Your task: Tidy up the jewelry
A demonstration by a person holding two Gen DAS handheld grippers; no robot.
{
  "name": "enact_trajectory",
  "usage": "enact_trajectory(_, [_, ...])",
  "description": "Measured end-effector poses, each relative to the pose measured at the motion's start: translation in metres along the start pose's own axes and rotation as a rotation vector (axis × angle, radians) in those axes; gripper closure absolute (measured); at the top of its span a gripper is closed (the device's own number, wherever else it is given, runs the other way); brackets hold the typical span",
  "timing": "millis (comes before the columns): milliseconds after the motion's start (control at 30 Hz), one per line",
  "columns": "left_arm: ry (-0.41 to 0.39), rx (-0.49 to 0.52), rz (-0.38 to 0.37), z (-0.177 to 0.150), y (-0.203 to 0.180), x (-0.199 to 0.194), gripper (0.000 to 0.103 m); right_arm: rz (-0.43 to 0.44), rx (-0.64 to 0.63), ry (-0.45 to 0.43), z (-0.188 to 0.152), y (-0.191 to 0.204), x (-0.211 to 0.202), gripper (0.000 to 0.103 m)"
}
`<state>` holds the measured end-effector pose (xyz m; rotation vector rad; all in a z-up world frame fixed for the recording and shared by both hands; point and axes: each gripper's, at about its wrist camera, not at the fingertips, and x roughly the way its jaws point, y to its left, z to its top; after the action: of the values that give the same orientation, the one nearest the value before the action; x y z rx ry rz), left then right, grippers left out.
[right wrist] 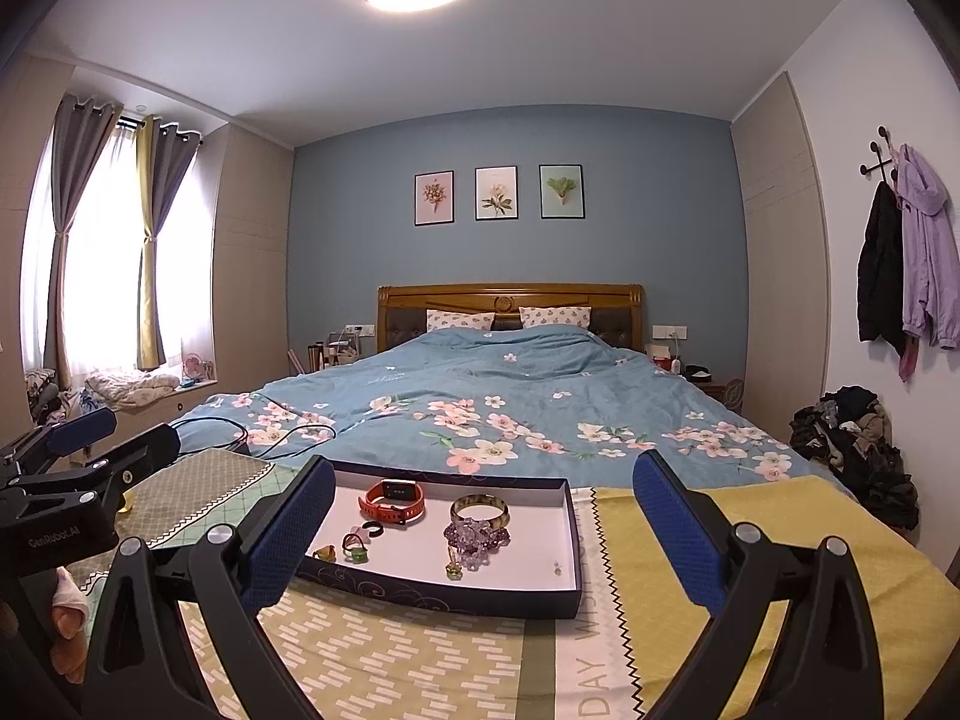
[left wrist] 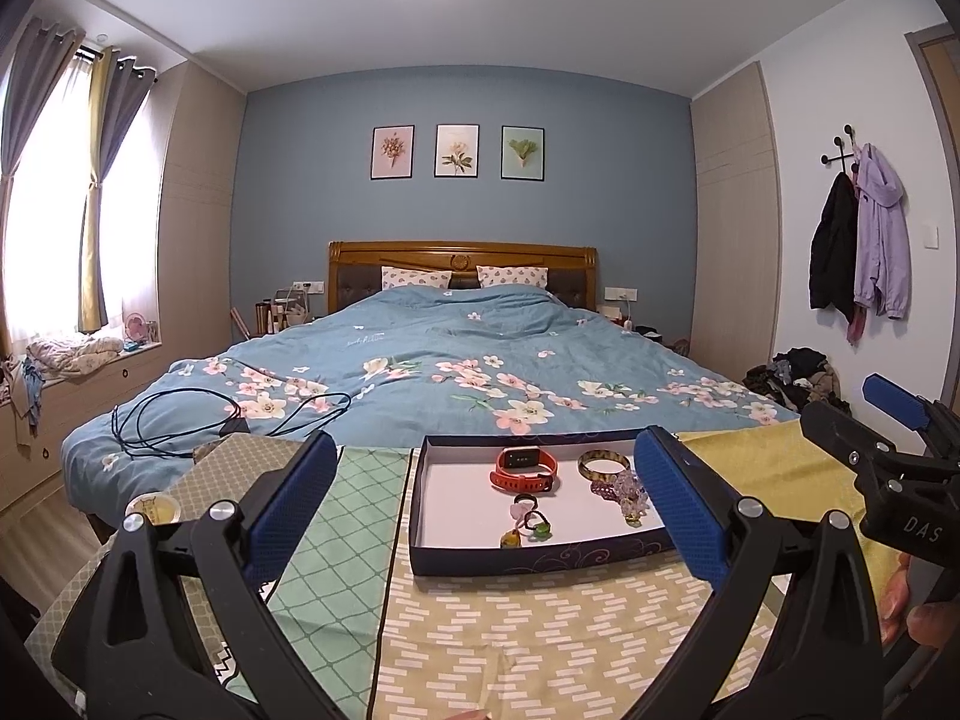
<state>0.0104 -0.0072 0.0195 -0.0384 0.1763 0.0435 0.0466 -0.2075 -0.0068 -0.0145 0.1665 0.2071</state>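
Observation:
A shallow dark-blue box with a white floor [left wrist: 534,558] [right wrist: 564,540] lies on a patterned cloth at the foot of the bed. In it lie a red watch [left wrist: 525,468] [right wrist: 393,501], a gold-patterned bangle [left wrist: 603,463] [right wrist: 480,510], a purple bead bracelet [right wrist: 477,537], several small rings [left wrist: 528,519] [right wrist: 357,543] and a tiny stud [right wrist: 558,568]. My left gripper [left wrist: 480,492] is open and empty, held above the box's near side. My right gripper [right wrist: 483,516] is open and empty, also before the box. Each gripper shows at the edge of the other's view.
The patterned cloth [left wrist: 528,642] covers the bed's foot, with a yellow part [right wrist: 780,540] on the right. A dark cable [left wrist: 180,420] lies on the blue floral duvet. A small round tin [left wrist: 155,509] sits left. Clothes are piled on the floor at right [right wrist: 858,450].

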Motion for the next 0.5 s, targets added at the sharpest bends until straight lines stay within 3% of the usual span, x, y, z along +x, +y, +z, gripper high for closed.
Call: enact_trajectory(500, [-0.002,-0.004,0.005,-0.0023,0.0016,0.0007,0.005,-0.006,0.004,-0.019,0.0054,-0.002,-0.0058,0.007])
